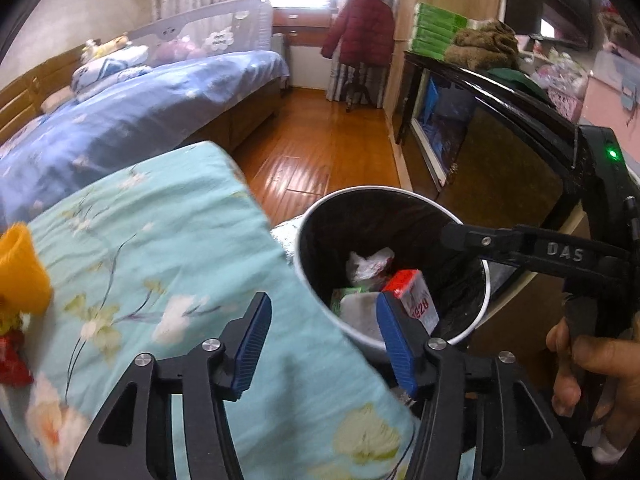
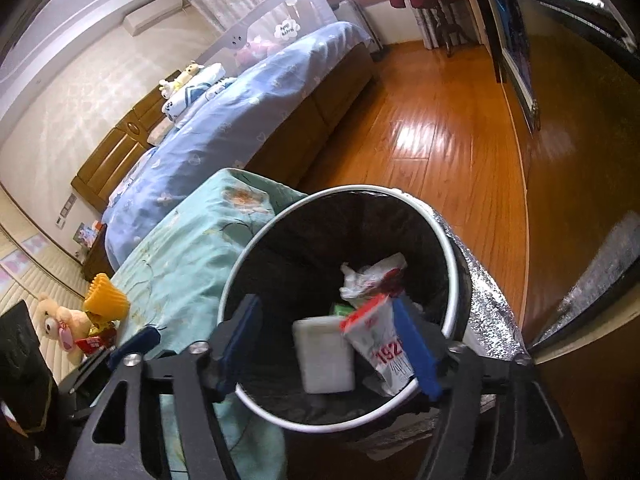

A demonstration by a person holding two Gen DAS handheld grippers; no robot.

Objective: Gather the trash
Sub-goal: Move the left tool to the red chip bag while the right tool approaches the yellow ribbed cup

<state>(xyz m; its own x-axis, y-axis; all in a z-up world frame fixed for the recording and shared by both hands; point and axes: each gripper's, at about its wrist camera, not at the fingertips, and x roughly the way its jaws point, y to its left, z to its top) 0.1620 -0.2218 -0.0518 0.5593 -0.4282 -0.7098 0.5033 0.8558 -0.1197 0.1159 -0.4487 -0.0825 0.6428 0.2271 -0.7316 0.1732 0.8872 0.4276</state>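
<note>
A round bin (image 1: 320,216) with a white rim and black liner stands beside a table with a turquoise floral cloth (image 1: 160,240). It holds a red-and-white carton (image 1: 416,296), a crumpled white wrapper (image 1: 366,264) and a white block (image 2: 324,354). My left gripper (image 1: 324,344) is open and empty above the cloth's edge by the bin. My right gripper (image 2: 332,344) is open over the bin (image 2: 248,256); the carton (image 2: 380,344) lies inside, next to its right finger. A red wrapper (image 1: 12,360) and a yellow cup (image 1: 22,268) lie on the cloth at the left.
A bed with a blue quilt (image 1: 120,112) lies behind the table. Wooden floor (image 1: 320,148) runs to a dark cabinet (image 1: 480,120) at the right. A teddy bear (image 2: 60,324) sits near the yellow cup (image 2: 106,300) and red wrapper (image 2: 94,342).
</note>
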